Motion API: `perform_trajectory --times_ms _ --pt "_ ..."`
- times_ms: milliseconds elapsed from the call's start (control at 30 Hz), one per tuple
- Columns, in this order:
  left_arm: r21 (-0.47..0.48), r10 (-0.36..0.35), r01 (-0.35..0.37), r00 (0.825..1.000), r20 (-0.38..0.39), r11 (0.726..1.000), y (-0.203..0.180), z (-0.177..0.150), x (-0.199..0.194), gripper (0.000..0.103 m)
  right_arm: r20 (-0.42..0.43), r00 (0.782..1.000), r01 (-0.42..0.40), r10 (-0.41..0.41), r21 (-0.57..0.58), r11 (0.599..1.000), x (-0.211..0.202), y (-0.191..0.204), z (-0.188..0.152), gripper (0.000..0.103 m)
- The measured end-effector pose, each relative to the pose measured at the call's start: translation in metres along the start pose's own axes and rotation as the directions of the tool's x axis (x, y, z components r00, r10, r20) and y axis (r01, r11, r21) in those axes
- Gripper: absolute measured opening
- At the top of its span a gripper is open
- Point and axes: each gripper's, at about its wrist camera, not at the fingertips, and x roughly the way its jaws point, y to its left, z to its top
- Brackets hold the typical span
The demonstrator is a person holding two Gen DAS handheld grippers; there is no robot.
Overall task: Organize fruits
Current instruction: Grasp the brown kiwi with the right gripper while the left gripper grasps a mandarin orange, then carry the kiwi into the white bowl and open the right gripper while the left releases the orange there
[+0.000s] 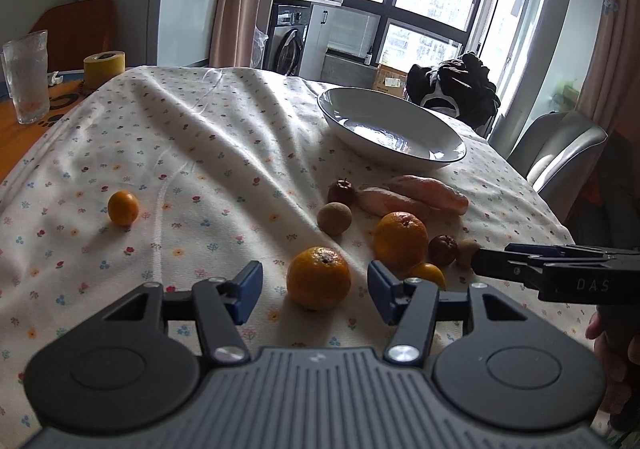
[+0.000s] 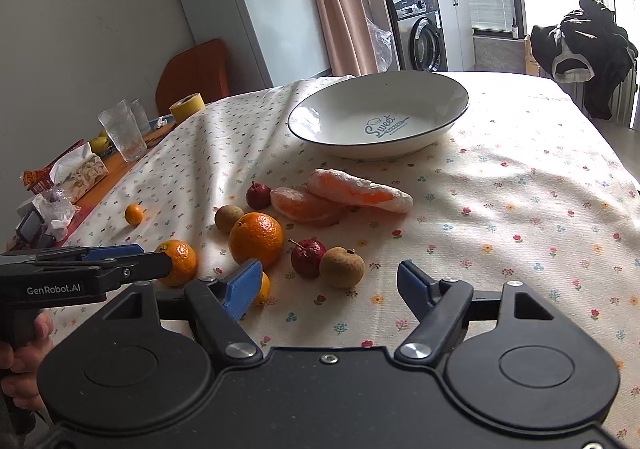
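Fruit lies on a flowered tablecloth in front of a white bowl (image 1: 400, 105) (image 2: 380, 117) with nothing in it. A mandarin (image 1: 319, 277) (image 2: 178, 261) sits just ahead of my open left gripper (image 1: 315, 291) (image 2: 160, 265), in line with the gap between its fingers. My right gripper (image 2: 330, 287) (image 1: 480, 259) is open, and a brown longan (image 2: 341, 267) (image 1: 468, 251) rests just ahead of its gap. Nearby are a red fruit (image 2: 308, 257), a large orange (image 1: 401, 241) (image 2: 256, 239), two peeled segments (image 1: 428, 191) (image 2: 360, 191), and a lone kumquat (image 1: 123, 207) at the left.
A second longan (image 1: 334, 218), another red fruit (image 1: 341, 191) and a small kumquat (image 1: 428, 273) lie in the cluster. Glasses (image 2: 122, 131), yellow tape (image 1: 104, 67) and a tissue pack (image 2: 80, 173) stand on the table's left side. A clothes-draped chair (image 1: 456, 89) stands behind the table.
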Motion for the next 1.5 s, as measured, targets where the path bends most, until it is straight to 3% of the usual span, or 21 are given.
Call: perform_trajectory --times_ms 100,233,300,467,1000,1500 --pt "-0.013 -0.005 0.005 1.000 -0.003 1.000 0.002 0.000 0.005 0.056 -0.016 1.000 -0.003 0.004 0.017 1.000 0.009 -0.005 0.000 0.063" --pt "-0.032 -0.021 0.021 1.000 -0.011 0.999 0.006 -0.001 0.011 0.043 -0.032 0.999 0.005 -0.004 0.008 1.000 0.018 -0.002 0.002 0.053" --pt "-0.051 -0.039 0.037 0.999 -0.024 0.998 0.009 -0.001 0.014 0.037 -0.031 0.999 -0.006 0.006 0.004 1.000 0.020 -0.001 0.003 0.041" --pt "-0.041 -0.019 0.018 1.000 -0.009 0.999 0.004 0.001 0.007 0.036 -0.026 1.000 -0.011 0.011 0.013 1.000 0.019 -0.003 0.001 0.027" --pt "-0.036 -0.023 0.026 0.996 0.084 0.999 -0.014 0.021 -0.014 0.036 0.063 0.997 -0.048 0.049 -0.011 0.999 -0.008 0.006 0.014 0.026" --pt "-0.031 -0.028 0.033 0.989 0.147 0.999 -0.028 0.062 0.002 0.036 0.147 0.988 -0.041 0.045 -0.033 0.999 -0.007 0.007 0.047 0.026"
